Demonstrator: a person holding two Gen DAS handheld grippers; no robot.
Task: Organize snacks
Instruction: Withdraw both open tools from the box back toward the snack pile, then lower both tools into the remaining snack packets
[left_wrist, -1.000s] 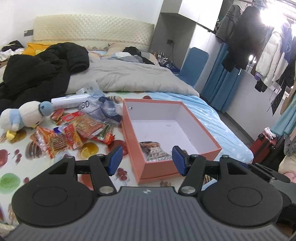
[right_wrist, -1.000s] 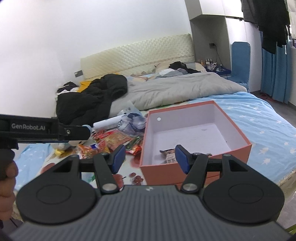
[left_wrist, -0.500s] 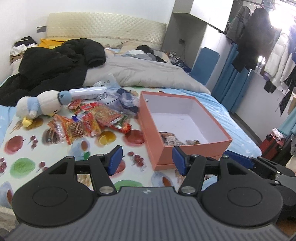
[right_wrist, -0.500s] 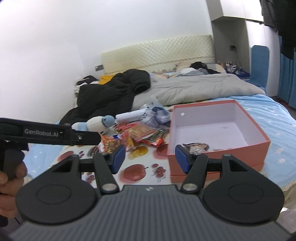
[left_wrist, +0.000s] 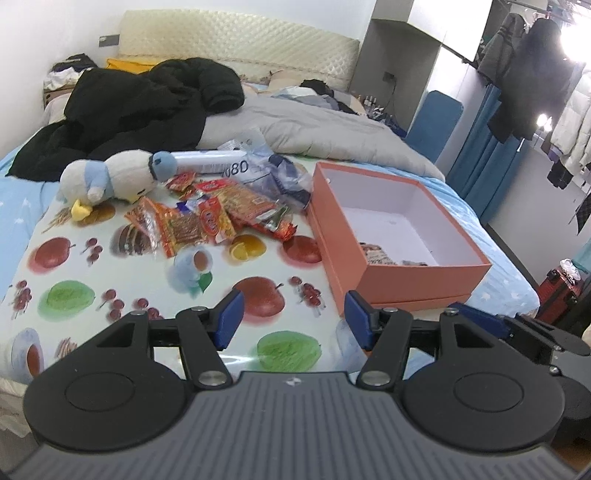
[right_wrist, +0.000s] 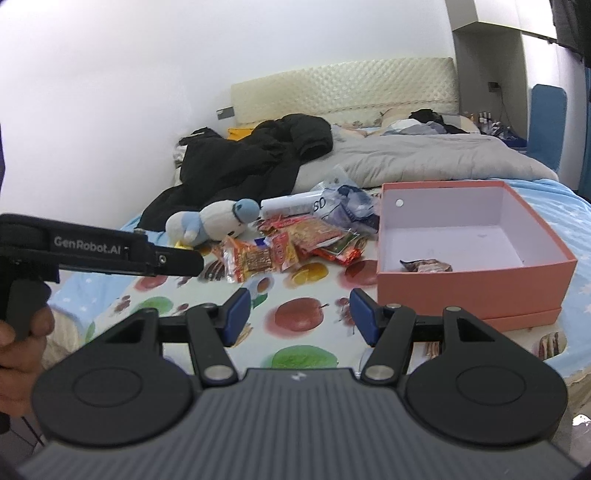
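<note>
Both hand-held grippers, left (left_wrist: 293, 319) and right (right_wrist: 299, 315), half open, empty. Best approach: low over crinkly orange snack packets (left_wrist: 207, 218); pinch one edge, avoid plush penguin (left_wrist: 110, 181).

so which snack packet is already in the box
The dark crinkled packet lying on the white floor of the orange box, near its front wall. All the other packets sit in the red-orange pile on the fruit-print cloth beside the box.
</note>
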